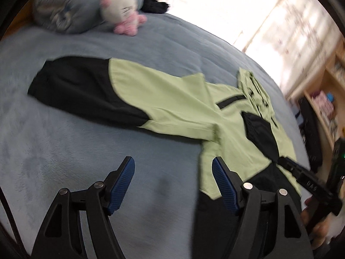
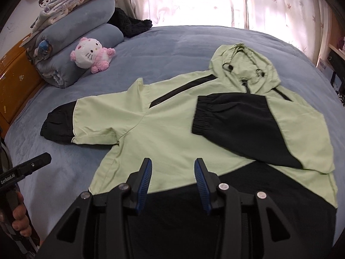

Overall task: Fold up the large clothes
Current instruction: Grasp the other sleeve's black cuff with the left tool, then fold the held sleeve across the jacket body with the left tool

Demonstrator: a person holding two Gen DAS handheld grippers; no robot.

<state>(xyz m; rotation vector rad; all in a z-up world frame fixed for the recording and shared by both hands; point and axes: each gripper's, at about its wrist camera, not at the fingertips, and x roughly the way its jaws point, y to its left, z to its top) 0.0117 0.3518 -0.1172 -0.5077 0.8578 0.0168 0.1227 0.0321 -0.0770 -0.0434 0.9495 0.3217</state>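
We see a green and black hooded jacket (image 2: 172, 129) lying flat on the bed (image 2: 172, 43), front up, hood toward the curtained window (image 2: 194, 0). In the right wrist view the whole garment shows: one sleeve (image 2: 64, 125) is stretched out to the picture's left with its black cuff on the blue cover, and the other sleeve (image 2: 237, 125) is folded across the chest, black cuff lying near the zip. The black hem band lies nearest the camera.

The right tool (image 2: 173, 166) hangs over the lower front of the jacket, jaws moderately apart, nothing between the blue pads. The left tool (image 1: 173, 166) is spread wide; it holds nothing. Its jaws straddle the jacket's side edge near the hem, one pad over bare bed cover, the other over green cloth.

The left wrist view is motion-blurred and tilted; it shows the outstretched sleeve at length but squeezes the hood into the far right. It alone shows wooden shelves (image 1: 323, 90) beyond the bed. The right wrist view alone shows the stack of folded blankets (image 2: 82, 32) clearly. The pink plush cat (image 2: 90, 54) appears in both. Each view catches the other tool's tip at its edge, with a hand (image 2: 19, 215) on the handle.
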